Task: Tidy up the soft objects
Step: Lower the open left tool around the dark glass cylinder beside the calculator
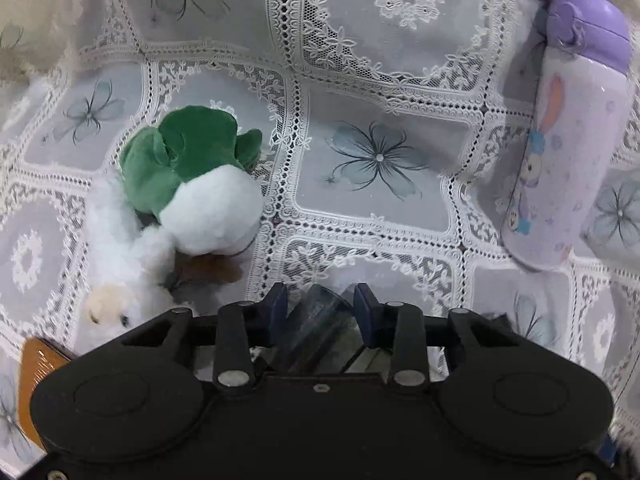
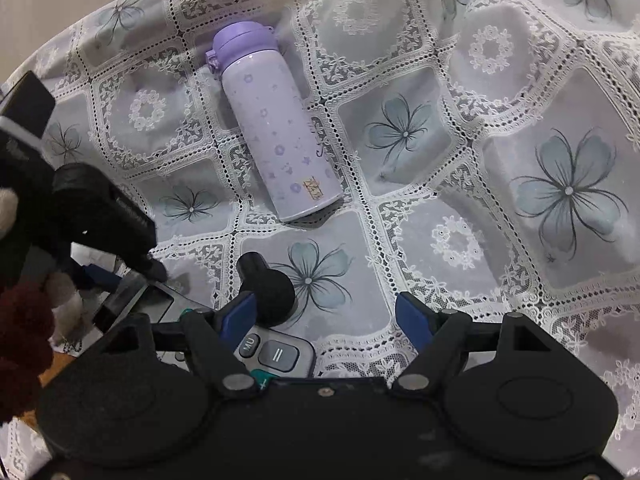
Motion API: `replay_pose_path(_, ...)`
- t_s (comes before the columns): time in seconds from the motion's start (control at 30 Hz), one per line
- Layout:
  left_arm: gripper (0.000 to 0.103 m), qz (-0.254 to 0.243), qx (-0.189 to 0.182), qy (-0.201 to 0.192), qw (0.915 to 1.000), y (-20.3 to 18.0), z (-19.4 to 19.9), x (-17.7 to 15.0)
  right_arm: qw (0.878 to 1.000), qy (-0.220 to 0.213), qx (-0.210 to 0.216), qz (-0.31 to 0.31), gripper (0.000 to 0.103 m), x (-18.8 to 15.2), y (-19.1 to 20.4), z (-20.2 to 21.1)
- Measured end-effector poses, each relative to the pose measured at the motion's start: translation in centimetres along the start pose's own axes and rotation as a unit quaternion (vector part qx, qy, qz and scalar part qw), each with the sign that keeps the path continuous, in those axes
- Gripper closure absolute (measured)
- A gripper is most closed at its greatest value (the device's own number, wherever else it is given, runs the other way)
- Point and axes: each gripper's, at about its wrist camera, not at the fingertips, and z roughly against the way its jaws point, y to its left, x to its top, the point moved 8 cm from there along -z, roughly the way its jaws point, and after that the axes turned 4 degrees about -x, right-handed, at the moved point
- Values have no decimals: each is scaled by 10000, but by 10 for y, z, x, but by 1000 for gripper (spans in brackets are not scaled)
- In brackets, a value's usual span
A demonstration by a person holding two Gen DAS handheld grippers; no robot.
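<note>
My left gripper (image 1: 322,300) is clamped on a clear, glassy object (image 1: 320,328) I can't identify; it looks hard and slick, so I judge it could slip out. My right gripper (image 2: 326,320) hangs released above a calculator (image 2: 276,354), tilted down. Further left lie the green-and-white plush (image 1: 200,184) and fluffy white toy (image 1: 120,272) touching; the purple bottle (image 1: 568,152) rests far right.
</note>
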Motion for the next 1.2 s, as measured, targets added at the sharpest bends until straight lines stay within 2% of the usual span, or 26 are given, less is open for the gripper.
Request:
replay_pose_path(0.17,66,-359,155,-6,9992,10,3,-1,9998,23,-53,216,27,3,8,-8)
replay_pose_path(0.3,65,-383,31,55,9992,15,2,0,9989,109,-79,450,27,1,13,-13)
replay_pose_path(0.43,65,-461,-10,82,9989,15,2,1,9978,59,-358,564,26,5,5,-16)
replay_pose_path(0.6,60,-552,-56,81,9984,16,5,1,9960,66,-883,101,26,19,-24,-21)
replay_pose_path(0.73,55,-806,-19,-12,9967,19,15,1,9965,68,-828,8,26,20,-27,-18)
replay_pose_path(1.07,54,-1468,-15,-55,9892,27,51,-23,9980,109,-609,132,26,8,-12,-7)
replay_pose_path(1.2,54,-1719,263,-210,9845,31,59,-28,9981,88,-589,127,26,8,-13,-3)
